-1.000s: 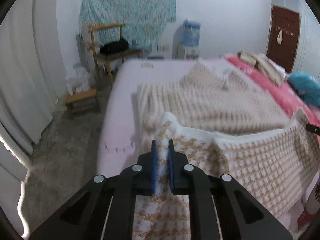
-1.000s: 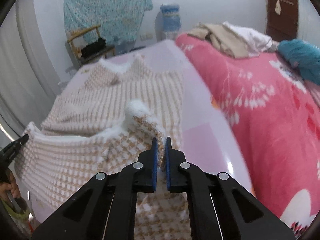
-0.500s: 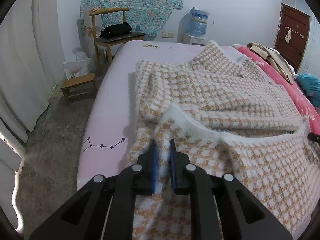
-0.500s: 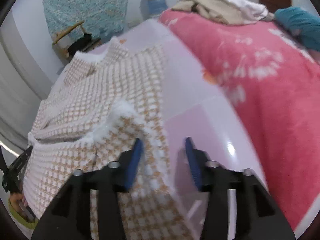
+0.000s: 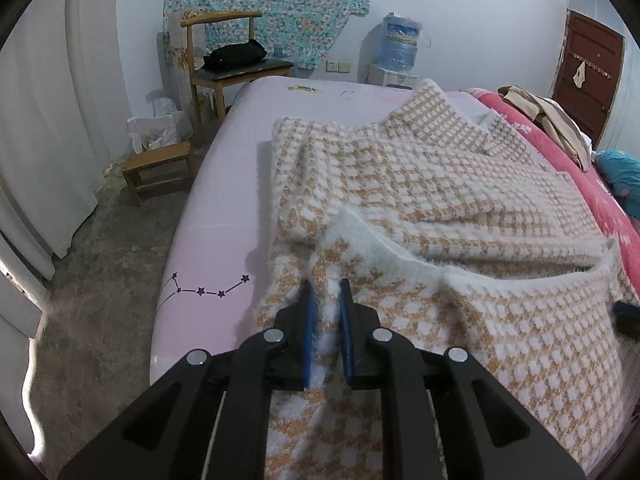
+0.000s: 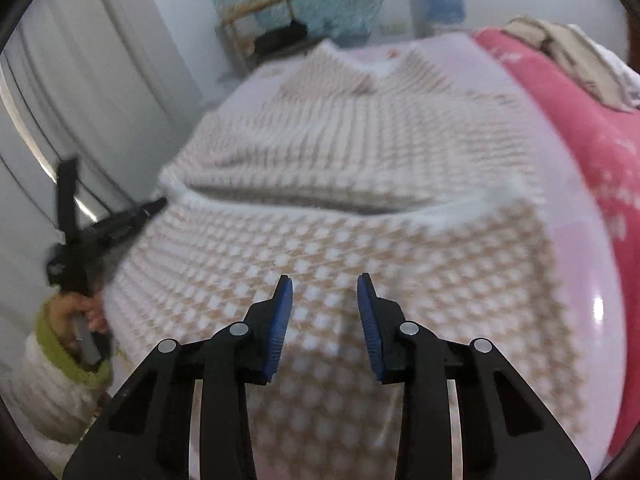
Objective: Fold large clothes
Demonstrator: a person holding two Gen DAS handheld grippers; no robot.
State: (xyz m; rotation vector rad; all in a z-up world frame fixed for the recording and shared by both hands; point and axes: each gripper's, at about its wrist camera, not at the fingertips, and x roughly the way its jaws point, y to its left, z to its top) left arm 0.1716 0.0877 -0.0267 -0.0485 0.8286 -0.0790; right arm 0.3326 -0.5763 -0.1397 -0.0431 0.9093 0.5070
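Right gripper (image 6: pixel 325 294) let go since a second ago: jaws now spread wide, nothing between them, hovering over the folded-up hem of the sweater (image 5: pixel 420 184). Left gripper (image 5: pixel 325 304) hasn't released; its blue pads (image 5: pixel 307 320) are pressed together on the fuzzy white hem at the sweater's left corner, near the bed's (image 5: pixel 224 184) left edge. Sweater lies flat mid-bed, bottom part folded toward the collar. Right view, blurred, shows the left hand (image 6: pixel 78 308) low at the bed's left edge, gripper angled up to the hem. Only the left view shows the small stool (image 5: pixel 158 172) on the floor.
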